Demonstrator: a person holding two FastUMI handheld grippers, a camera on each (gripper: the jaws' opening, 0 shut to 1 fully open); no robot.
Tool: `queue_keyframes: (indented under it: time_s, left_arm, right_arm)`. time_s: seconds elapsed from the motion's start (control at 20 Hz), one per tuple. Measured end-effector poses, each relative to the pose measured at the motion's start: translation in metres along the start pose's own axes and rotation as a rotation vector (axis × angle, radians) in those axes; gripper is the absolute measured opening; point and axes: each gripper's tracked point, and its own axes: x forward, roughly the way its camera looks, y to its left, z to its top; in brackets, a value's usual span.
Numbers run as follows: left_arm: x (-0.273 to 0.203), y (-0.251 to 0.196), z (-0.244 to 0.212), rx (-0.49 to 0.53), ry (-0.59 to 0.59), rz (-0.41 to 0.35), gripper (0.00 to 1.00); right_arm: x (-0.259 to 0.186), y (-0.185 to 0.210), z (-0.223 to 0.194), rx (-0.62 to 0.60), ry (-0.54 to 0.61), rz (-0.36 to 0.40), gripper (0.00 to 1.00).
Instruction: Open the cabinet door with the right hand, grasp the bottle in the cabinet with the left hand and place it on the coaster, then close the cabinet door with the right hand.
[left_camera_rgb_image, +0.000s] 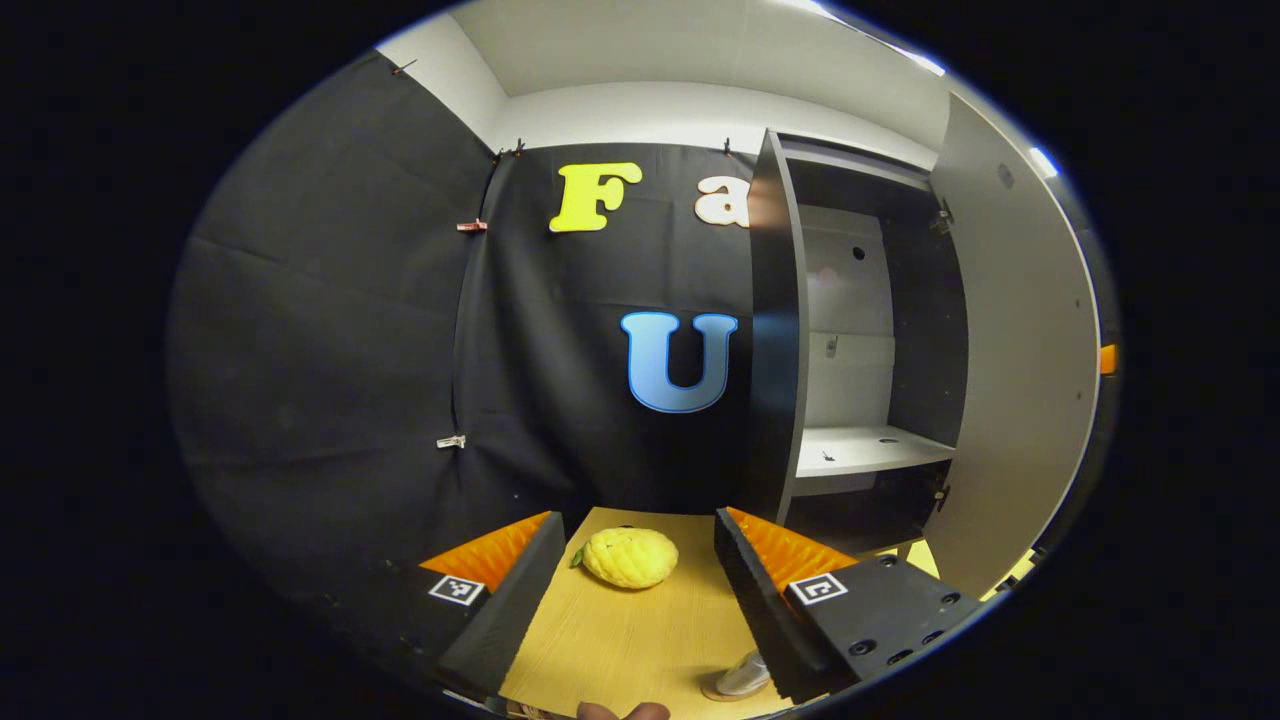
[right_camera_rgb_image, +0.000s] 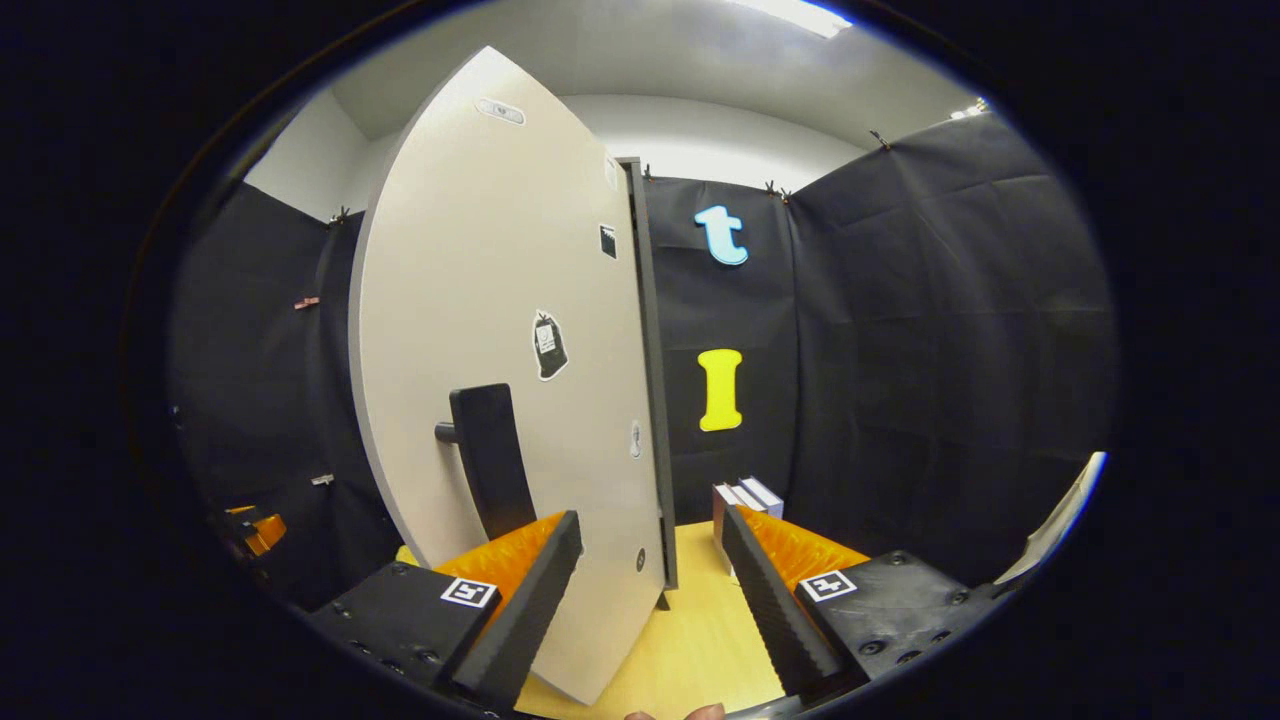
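Beside the yellow fruit (left_camera_rgb_image: 630, 557) on the table (left_camera_rgb_image: 620, 640), the cabinet (left_camera_rgb_image: 860, 400) is seen with its door (right_camera_rgb_image: 500, 350) swung wide, the white shelf (left_camera_rgb_image: 865, 448) inside bare. At the lower edge of the left gripper view a pale, rounded object (left_camera_rgb_image: 745, 675) rests on a tan disc, judged to be the bottle on the coaster, though too little is shown to be certain.

What is left, by this judgement, is the door. It is a stiff, flat panel on hinges and is expected to swing lightly; hold is best taken on the dark handle (right_camera_rgb_image: 490, 465), or the outer face simply pushed.

The left tongs (left_camera_rgb_image: 630, 590) are spread wide and nothing is held. The right tongs (right_camera_rgb_image: 650, 600) are equally spread, with the door's free edge standing between the fingers; whether it is touched cannot be told.
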Motion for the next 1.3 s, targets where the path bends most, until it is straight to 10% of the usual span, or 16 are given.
queue_keyframes:
  time_s: [0.8, 1.3]
  left_arm:
    - [0.000, 0.011, 0.008, 0.048, 0.002, 0.016, 0.95]
    - [0.007, -0.005, 0.019, 0.032, -0.016, -0.030, 0.94]
  right_arm:
    - [0.073, 0.137, -0.022, 0.085, 0.015, 0.254, 0.97]
    - [0.076, 0.122, -0.025, -0.008, -0.008, 0.184, 0.98]
